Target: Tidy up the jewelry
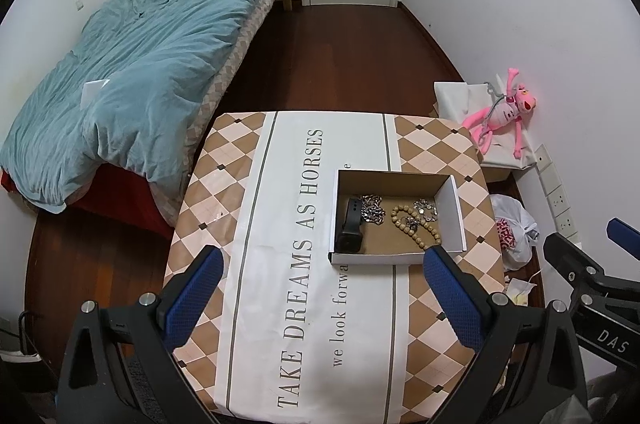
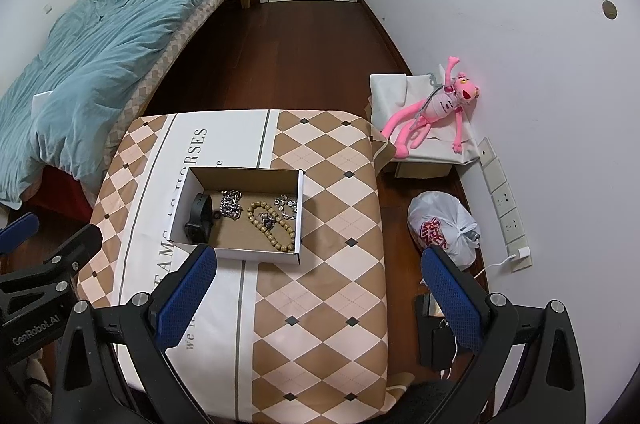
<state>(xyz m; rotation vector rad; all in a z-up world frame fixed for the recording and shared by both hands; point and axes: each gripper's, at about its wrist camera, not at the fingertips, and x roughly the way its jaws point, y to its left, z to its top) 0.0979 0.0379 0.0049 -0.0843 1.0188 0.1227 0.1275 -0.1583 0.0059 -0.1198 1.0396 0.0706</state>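
- Table (image 1: 280,304), draped in a diamond-check cloth with printed lettering; we hold both tools above its near edge.
- Left gripper (image 1: 322,298) and right gripper (image 2: 320,298): each with blue pads spread wide, nothing between them.
- Cardboard box (image 2: 300,216), shallow and open-topped, right of the lettering; all jewelry lies inside it.
- Black watch (image 1: 349,227), at the box's left: we judge it stiffest, best pinched across the strap.
- Wooden bead strand (image 2: 276,230), right of centre: light, limp, likely to roll; we would nip a single loop.
- Silver chain (image 1: 372,211), heaped beside the watch: heavier, slippery, apt to slide out.
- Small silver bracelet (image 2: 287,205), by the right wall, touching the beads; it may snag them.
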